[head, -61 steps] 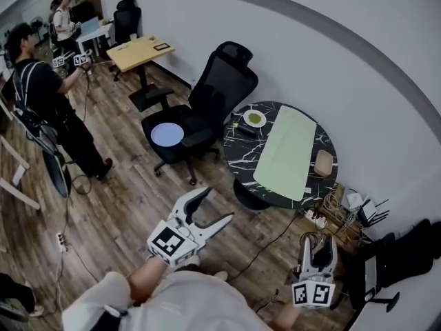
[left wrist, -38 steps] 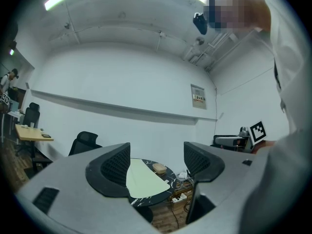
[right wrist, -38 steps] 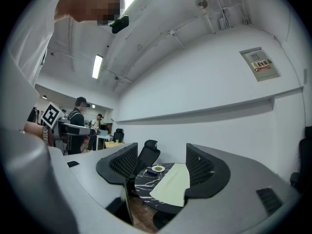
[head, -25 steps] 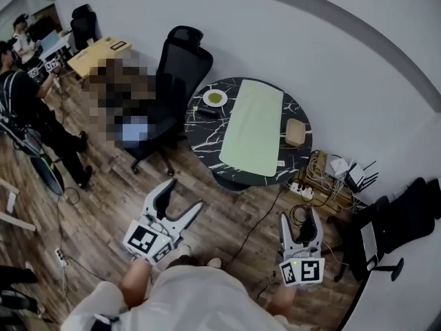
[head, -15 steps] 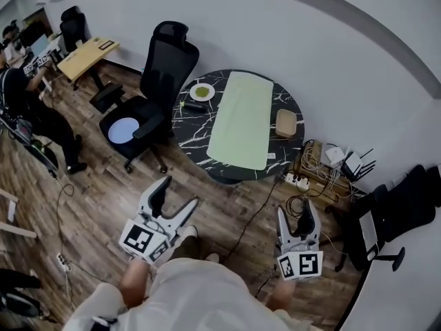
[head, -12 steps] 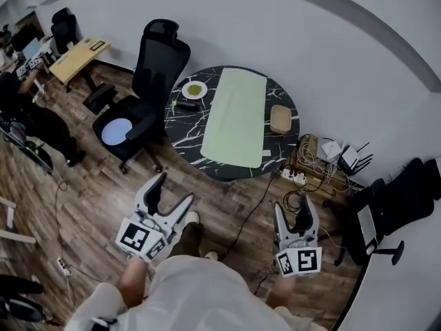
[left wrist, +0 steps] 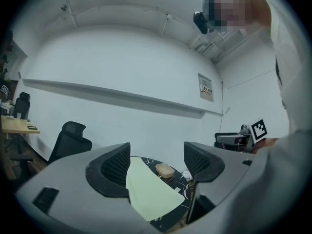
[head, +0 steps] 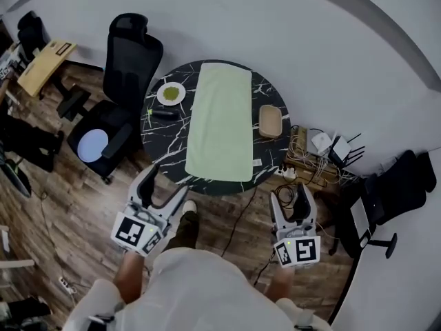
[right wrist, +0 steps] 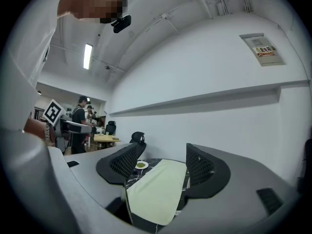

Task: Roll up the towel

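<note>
A pale green towel (head: pixel 220 121) lies flat and unrolled across the round black marble table (head: pixel 163 143), its near edge hanging toward me. It also shows between the jaws as the towel (left wrist: pixel 148 194) in the left gripper view and the towel (right wrist: pixel 155 193) in the right gripper view. My left gripper (head: pixel 164 185) hovers open over the floor, short of the table's near left rim. My right gripper (head: pixel 294 200) is open too, near the table's right front. Neither one touches the towel, and both hold nothing.
On the table stand a white plate with green food (head: pixel 169 92), a dark small object (head: pixel 164 114) and a tan oblong box (head: pixel 269 121). A black office chair (head: pixel 117 95) stands left of the table. Cables and a power strip (head: pixel 313 154) lie on the floor at right.
I have walked up to the table: it and the towel now sit centred and closer, with both grippers nearer its front rim. Both grippers stay open.
</note>
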Demonstrator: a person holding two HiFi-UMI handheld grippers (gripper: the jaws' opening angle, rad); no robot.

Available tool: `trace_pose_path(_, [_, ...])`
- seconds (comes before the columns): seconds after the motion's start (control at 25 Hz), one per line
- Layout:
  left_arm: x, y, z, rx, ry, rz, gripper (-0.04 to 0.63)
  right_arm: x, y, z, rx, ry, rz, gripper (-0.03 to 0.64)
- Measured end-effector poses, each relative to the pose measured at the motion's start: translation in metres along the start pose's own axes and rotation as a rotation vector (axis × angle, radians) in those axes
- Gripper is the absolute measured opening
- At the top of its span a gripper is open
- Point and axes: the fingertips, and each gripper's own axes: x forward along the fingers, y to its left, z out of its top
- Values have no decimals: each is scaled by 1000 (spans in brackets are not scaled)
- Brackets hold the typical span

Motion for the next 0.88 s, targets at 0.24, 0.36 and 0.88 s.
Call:
trace_pose_path(0.24, [60, 76, -4, 22, 68, -36, 318, 90, 3, -6, -25, 64, 4, 276])
trace_pose_path(0.36, [90, 99, -10, 40, 108, -64, 318, 114, -7, -15, -23, 97, -16, 278])
trace_pose_path(0.88, [151, 92, -121, 281, 515, -215, 318, 171, -17, -130, -359, 508, 319, 278])
